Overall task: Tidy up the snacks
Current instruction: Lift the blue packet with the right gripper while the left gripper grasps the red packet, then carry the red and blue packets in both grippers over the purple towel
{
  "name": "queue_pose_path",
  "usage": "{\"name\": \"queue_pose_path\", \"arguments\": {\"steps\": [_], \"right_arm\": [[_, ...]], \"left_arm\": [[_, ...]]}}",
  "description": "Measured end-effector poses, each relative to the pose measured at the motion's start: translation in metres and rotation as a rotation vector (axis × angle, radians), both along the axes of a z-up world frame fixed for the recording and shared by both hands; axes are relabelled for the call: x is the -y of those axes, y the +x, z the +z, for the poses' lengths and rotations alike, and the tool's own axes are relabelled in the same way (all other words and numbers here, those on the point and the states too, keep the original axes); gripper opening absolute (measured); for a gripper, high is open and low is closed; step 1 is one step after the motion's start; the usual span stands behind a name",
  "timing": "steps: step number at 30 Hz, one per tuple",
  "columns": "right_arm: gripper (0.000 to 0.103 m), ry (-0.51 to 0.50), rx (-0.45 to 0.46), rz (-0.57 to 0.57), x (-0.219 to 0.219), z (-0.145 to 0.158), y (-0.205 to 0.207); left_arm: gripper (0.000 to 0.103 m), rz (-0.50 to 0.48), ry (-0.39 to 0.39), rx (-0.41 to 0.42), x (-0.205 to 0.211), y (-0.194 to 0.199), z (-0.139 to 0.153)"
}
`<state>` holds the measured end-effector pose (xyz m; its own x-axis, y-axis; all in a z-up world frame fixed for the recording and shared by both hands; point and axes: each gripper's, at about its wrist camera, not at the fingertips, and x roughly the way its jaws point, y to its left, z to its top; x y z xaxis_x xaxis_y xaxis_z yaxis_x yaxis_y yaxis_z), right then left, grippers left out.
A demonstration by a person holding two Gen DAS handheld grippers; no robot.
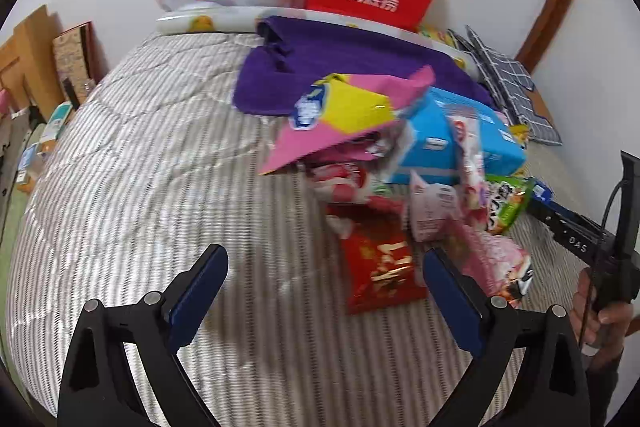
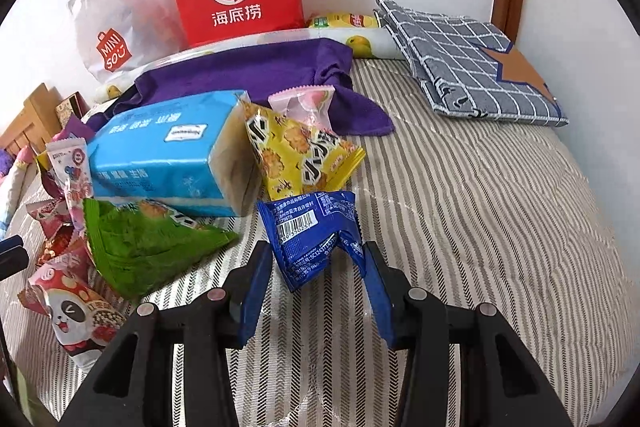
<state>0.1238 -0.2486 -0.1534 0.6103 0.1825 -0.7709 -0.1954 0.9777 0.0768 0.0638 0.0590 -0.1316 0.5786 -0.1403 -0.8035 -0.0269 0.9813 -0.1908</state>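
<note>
One blue snack packet (image 2: 316,243) pinched between right tongs (image 2: 316,267).

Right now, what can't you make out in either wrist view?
- Left wrist view: the snack pile is motion-blurred, labels unreadable.
- Left wrist view: the right gripper is cut off by the edge; its jaws are hidden.
- Right wrist view: the blue tissue pack hides the snacks behind it.
- Right wrist view: the blue packet shows only its back.
</note>
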Motion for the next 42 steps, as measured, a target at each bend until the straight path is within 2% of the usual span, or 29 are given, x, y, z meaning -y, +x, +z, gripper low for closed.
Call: {"name": "queue_pose_path", "arguments": {"steps": [3, 9, 16, 20, 23, 28, 42], "right_arm": [[0.044, 0.022, 0.006, -0.004, 0.006, 0.002, -0.002], [0.044, 0.038, 0.000, 0.010, 0.008, 0.000, -0.005], [0.044, 0.050, 0.000, 0.022, 0.006, -0.001, -0.004], [0.044, 0.032, -0.001, 0.032, 0.003, -0.002, -0.004], [0.044, 0.020, 0.005, 0.041, 0.000, -0.002, -0.005], [0.045, 0.017, 0.004, 0.041, -0.001, -0.002, -0.005], [0.045, 0.006, 0.006, 0.026, -0.002, -0.002, -0.006]], "left_arm": [[0.097, -0.014, 0.011, -0.009, 0.010, 0.005, -0.004], [0.087, -0.023, 0.003, -0.057, 0.024, 0.017, -0.020], [0.082, -0.018, 0.068, -0.042, 0.030, 0.020, -0.022], [0.079, -0.011, 0.074, -0.027, 0.029, 0.021, -0.023], [0.070, -0.008, 0.086, -0.017, 0.027, 0.021, -0.023], [0.044, -0.010, 0.057, -0.008, 0.019, 0.018, -0.021], [0.041, 0.024, -0.032, 0.002, -0.006, 0.004, -0.013]]}}
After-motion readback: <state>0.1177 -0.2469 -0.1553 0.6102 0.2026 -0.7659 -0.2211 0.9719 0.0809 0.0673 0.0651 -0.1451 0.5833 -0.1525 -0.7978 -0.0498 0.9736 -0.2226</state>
